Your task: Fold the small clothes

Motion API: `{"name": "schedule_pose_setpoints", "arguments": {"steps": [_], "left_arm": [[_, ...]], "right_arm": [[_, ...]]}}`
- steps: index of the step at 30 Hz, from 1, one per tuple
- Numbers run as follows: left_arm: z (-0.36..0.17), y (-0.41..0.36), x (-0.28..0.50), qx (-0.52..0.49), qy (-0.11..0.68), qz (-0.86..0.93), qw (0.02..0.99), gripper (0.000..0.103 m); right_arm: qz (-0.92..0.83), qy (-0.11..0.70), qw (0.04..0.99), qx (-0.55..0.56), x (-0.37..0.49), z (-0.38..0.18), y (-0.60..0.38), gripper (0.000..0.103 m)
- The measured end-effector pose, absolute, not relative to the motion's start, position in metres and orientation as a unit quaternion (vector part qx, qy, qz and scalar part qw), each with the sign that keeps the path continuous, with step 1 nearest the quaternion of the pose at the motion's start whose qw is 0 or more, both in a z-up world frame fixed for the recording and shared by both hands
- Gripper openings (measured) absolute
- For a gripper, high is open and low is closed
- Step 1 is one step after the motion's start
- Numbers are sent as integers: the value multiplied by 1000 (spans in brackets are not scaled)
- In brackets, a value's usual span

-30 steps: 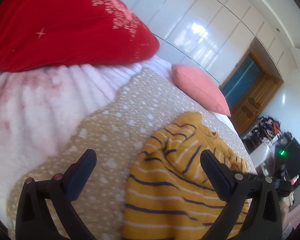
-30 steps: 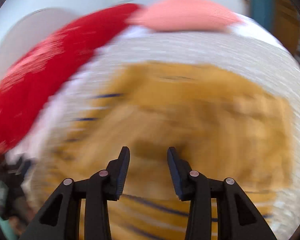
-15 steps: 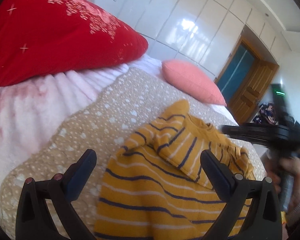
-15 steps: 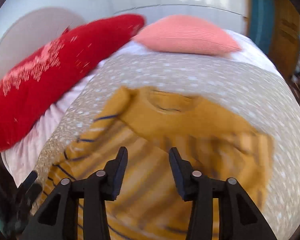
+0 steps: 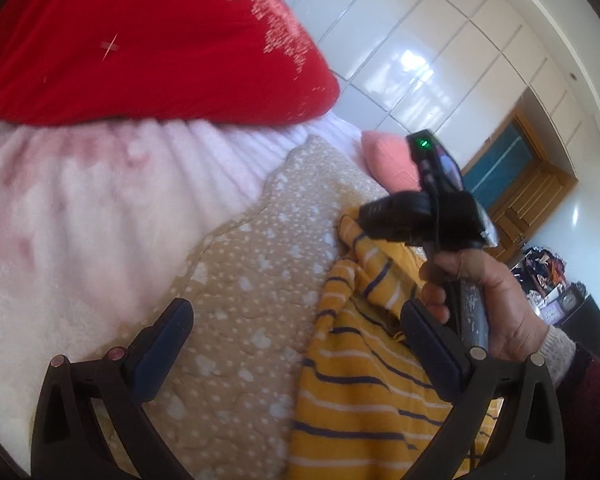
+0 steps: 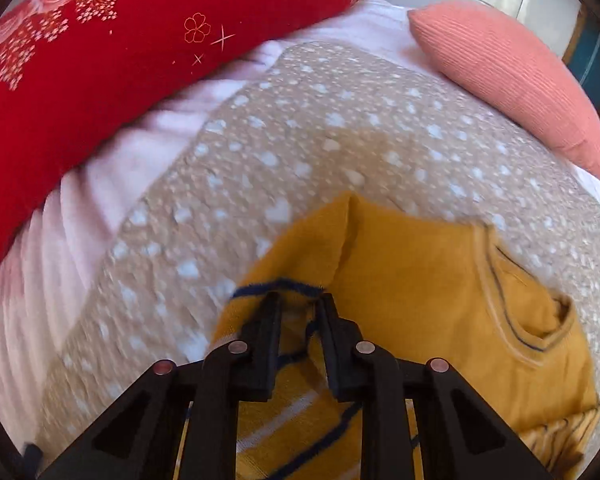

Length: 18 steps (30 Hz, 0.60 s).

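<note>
A yellow striped top is spread on the dotted blanket of the bed. Its sleeve fold is flanked by the closing right claw, pads not seen pressing. The left claw is held released, the top at its 3 o'clock.

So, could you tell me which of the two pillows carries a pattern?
The red pillow: it carries pale flowers and sparkles, while the pink pillow is plain ribbed fabric.
</note>
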<state>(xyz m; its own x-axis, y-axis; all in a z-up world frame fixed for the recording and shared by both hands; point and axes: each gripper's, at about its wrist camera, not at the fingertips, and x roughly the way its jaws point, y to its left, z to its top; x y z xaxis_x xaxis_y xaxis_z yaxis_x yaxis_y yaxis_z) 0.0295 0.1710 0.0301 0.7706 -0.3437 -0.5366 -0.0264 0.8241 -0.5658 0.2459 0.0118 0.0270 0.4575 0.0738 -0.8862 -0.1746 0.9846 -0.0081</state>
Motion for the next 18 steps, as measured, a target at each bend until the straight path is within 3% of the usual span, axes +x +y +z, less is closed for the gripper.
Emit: {"name": "schedule_pose_setpoints", "arguments": {"steps": [4, 10, 18], "left_arm": [[29, 168, 29, -271, 330, -84, 900, 103], [30, 161, 25, -258, 337, -82, 902, 103], [25, 141, 20, -209, 345, -68, 913, 103]], "right_arm": [[86, 501, 861, -28, 236, 46, 0, 23], [66, 461, 885, 10, 178, 86, -75, 37], [-72, 492, 861, 111, 76, 47, -267, 39]]}}
